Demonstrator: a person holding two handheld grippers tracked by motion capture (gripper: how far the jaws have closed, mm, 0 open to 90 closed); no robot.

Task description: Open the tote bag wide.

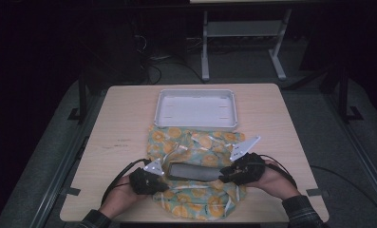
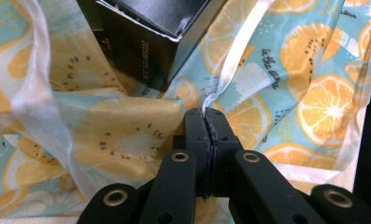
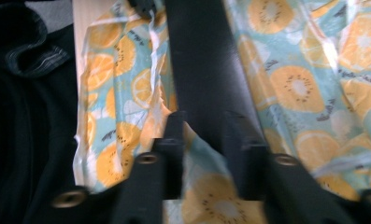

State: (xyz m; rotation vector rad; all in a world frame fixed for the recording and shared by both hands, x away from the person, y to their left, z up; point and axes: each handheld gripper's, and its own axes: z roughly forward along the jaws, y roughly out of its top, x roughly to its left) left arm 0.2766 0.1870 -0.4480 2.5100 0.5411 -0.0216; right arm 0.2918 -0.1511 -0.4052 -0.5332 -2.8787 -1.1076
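Note:
A cloth (image 1: 195,142) printed with orange slices lies spread on the table's near half, and a long black box (image 1: 193,172) rests across it. My left gripper (image 1: 164,177) is at the box's left end. In the left gripper view my left gripper (image 2: 206,115) is shut, pinching a fold of the cloth (image 2: 309,70) at its white hem, just short of the box's corner (image 2: 146,46). My right gripper (image 1: 223,175) is at the box's right end. In the right gripper view its jaws (image 3: 206,135) press on both sides of the box (image 3: 206,79), with cloth (image 3: 295,88) beneath.
A white empty tray (image 1: 195,124) stands behind the cloth at the table's middle back. Bare wood (image 1: 124,123) lies left and right of the cloth. A dark sleeve (image 3: 29,60) sits at the left of the right gripper view.

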